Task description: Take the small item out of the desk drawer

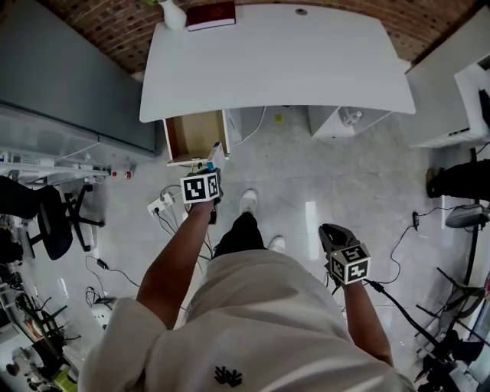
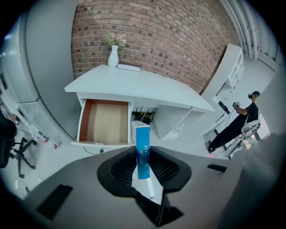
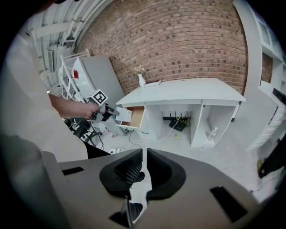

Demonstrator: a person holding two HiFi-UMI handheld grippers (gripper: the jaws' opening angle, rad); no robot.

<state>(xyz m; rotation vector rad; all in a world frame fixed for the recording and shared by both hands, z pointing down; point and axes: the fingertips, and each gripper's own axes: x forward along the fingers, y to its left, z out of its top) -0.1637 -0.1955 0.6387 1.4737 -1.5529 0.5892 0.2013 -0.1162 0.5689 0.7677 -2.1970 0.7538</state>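
Observation:
My left gripper (image 1: 213, 167) is shut on a small blue-and-white box (image 2: 143, 138), held upright between the pads in front of the open desk drawer (image 2: 103, 121). In the head view the box (image 1: 217, 155) hangs just off the front right corner of the drawer (image 1: 193, 136), which shows a bare wooden bottom. The drawer sits under the left end of the white desk (image 1: 276, 61). My right gripper (image 1: 332, 234) hangs lower right beside the person's body, away from the desk. Its jaws stand together with nothing between them (image 3: 144, 163). The right gripper view shows the box (image 3: 124, 115) in the left gripper.
A white vase (image 1: 172, 14) and a dark red book (image 1: 211, 15) rest on the desk's back left. A power strip (image 1: 158, 205) with cables lies on the floor below the drawer. A black office chair (image 1: 53, 222) stands at left. A person in black (image 2: 237, 123) stands far right.

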